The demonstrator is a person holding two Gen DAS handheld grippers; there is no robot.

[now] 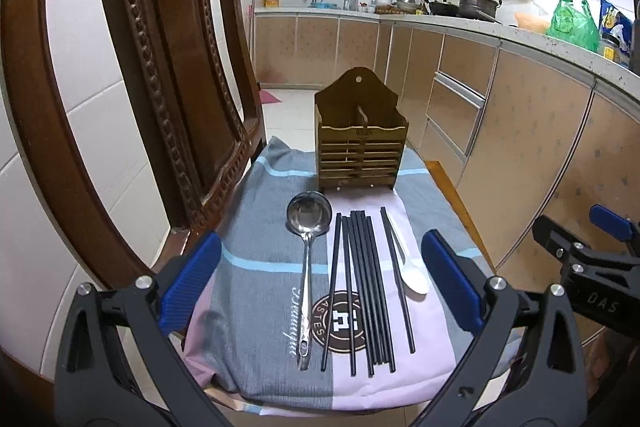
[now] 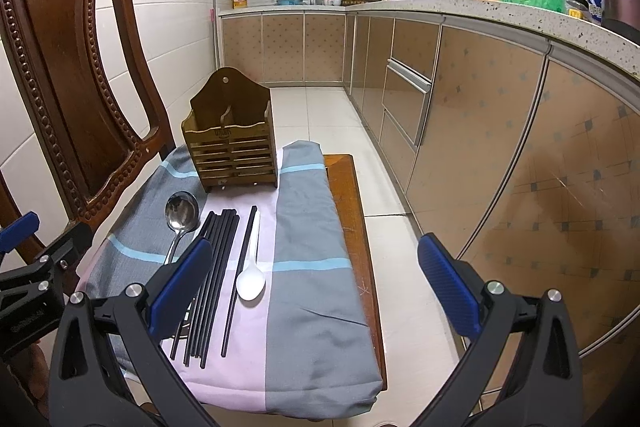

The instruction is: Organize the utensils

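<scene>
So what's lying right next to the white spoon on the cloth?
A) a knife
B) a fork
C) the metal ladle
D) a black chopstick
D: the white spoon lies alongside a single black chopstick; the metal ladle sits on the far side of the chopstick bundle, and no fork or knife is visible.

Chair back (image 1: 168,75) walls the left; cloth (image 2: 312,227) right of chopsticks (image 2: 212,267) lies bare.

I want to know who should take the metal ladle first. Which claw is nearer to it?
Left. The left claw hangs open over the near end of the cloth, the ladle lying between its fingers. The right claw sits further right, open, past the chopsticks and white spoon.
</scene>
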